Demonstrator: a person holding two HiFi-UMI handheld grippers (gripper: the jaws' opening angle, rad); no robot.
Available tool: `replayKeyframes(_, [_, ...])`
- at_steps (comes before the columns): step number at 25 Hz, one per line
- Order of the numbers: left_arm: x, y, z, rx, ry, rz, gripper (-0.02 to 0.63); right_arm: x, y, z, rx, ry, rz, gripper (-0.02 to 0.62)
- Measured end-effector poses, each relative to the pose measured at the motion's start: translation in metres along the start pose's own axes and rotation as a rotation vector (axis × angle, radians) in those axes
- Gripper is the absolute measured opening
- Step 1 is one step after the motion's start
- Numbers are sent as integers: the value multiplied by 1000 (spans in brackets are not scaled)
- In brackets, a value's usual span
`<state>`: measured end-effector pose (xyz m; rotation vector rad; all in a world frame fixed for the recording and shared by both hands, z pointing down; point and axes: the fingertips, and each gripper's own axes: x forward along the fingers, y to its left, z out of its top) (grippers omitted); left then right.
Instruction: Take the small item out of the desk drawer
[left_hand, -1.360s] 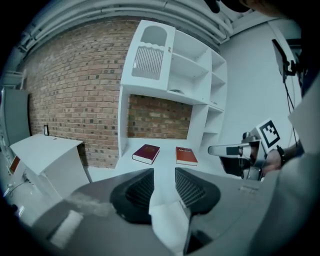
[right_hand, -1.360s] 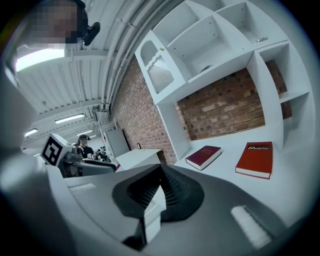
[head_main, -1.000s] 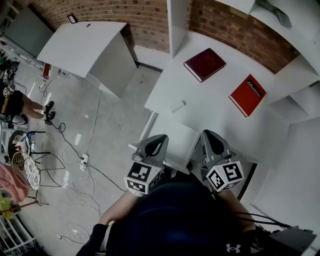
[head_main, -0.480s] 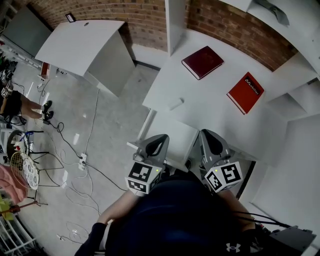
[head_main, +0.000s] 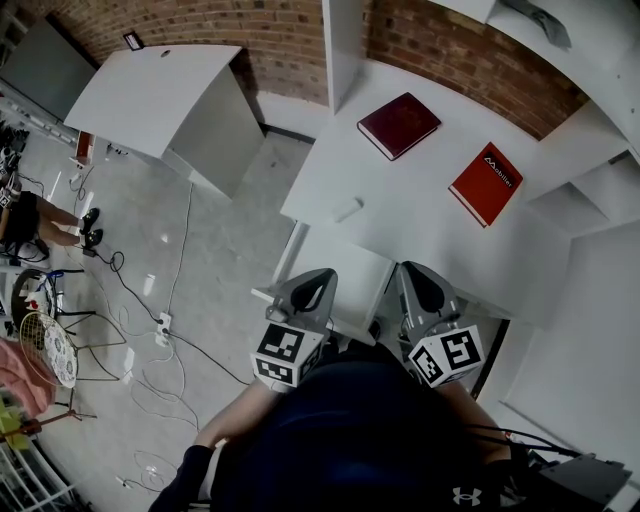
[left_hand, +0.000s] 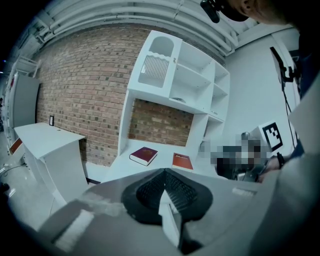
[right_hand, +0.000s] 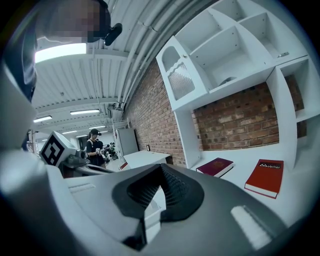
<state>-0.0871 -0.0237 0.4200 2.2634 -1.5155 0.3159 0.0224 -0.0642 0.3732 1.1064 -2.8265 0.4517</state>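
Left gripper (head_main: 309, 289), right gripper (head_main: 420, 284) side by side; jaws closed, empty

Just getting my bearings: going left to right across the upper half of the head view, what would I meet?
White side table → small white object lying on the desk → dark red book → red book.
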Motion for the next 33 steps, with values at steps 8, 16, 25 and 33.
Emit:
replayKeyframes(8, [2,3,0,1,3,-3,3,2,0,0,-2,4,0,2])
replayKeyframes(16, [0,7,-1,0,6,-4,3,4,4,0,-10,6,3,2])
replayKeyframes(25, [0,10,-3,1,14,-16,3,5,6,-2,-14,13,-8,2])
replayKeyframes(33, [1,14,-6,2,21,-26,3,7,7,-5,-10,14,-17,2])
